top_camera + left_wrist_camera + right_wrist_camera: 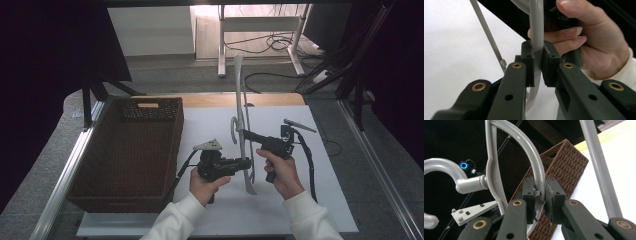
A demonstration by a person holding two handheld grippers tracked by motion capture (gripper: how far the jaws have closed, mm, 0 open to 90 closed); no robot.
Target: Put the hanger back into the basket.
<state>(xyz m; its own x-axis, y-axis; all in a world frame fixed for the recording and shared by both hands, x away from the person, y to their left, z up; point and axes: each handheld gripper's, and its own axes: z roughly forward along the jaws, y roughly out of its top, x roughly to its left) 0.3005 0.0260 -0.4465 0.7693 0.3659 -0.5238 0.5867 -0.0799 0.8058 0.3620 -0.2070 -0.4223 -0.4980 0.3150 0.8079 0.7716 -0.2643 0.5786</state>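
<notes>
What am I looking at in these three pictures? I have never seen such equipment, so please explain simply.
A person sits at a white table and holds a hand tool in each hand. Each tool is a gripper with two black fingers that pinch things.

The wide picture comes from a camera above the table. There the left gripper and the right gripper both grip a grey clothes hanger, raised off the table and standing almost on end. A brown woven basket stands at the left.

The other two pictures come from small cameras riding on the grippers. Each looks along its own fingers, closed on a hanger arm. The right gripper's picture also shows the hanger's hook.
</notes>
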